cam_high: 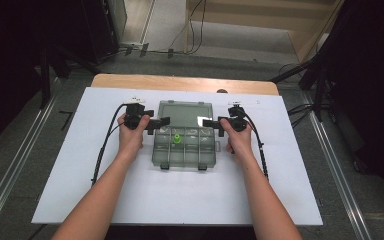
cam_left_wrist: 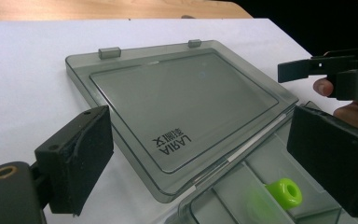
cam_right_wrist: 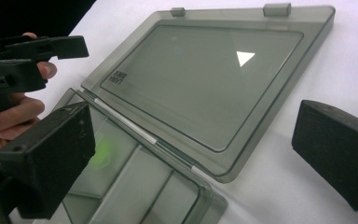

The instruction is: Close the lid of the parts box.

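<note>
Organizer box [cam_high: 185, 145] lying open mid-table, lid [cam_high: 186, 115] flat behind its hinge | left gripper [cam_high: 161, 123] and right gripper [cam_high: 211, 123] hovering wide, empty, flanking hinge | advice: be nipping both lid corners evenly, swinging forward.

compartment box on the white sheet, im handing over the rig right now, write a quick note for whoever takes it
Left claw: open, nothing between its jaws, at the box's left edge.
Right claw: open, nothing held, at the right edge.
Grey compartment box: on the white sheet, its lid open and lying flat behind it.
Green ring-shaped piece: in a compartment of the back row.
Done: box opened.
Left: probably closing the lid from both sides, or taking the piece out.
</note>
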Demonstrator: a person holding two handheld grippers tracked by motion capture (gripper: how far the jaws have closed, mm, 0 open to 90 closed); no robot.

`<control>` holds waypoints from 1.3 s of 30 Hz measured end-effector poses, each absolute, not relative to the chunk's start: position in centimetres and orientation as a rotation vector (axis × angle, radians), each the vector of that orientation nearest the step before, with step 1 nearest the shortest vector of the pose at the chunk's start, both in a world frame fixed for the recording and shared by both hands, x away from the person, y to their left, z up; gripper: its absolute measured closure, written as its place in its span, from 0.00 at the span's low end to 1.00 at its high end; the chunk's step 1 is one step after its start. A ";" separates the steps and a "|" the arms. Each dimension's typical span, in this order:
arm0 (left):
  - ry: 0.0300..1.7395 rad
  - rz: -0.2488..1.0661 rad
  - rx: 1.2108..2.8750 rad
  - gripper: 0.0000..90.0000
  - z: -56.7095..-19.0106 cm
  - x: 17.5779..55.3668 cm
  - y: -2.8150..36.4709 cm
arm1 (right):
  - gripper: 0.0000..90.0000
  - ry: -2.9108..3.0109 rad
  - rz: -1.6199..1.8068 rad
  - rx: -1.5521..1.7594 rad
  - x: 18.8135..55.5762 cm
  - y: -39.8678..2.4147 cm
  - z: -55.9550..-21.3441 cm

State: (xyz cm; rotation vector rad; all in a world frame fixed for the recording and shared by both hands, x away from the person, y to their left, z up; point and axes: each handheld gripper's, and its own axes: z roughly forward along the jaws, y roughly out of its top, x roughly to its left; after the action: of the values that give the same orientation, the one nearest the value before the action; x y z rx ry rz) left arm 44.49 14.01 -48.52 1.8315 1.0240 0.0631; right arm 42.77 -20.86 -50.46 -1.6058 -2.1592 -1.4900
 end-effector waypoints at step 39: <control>1.246 -0.006 1.850 0.49 -50.6 45.5 13.5 | 0.48 -2.160 -1.354 -1.734 43.5 -20.1 -51.4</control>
State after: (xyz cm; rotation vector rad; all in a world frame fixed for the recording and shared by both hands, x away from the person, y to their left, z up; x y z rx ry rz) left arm 45.50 13.51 -50.58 1.8495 1.2461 -0.0063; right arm 43.52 -20.15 -51.37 -1.7341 -2.1602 -1.3542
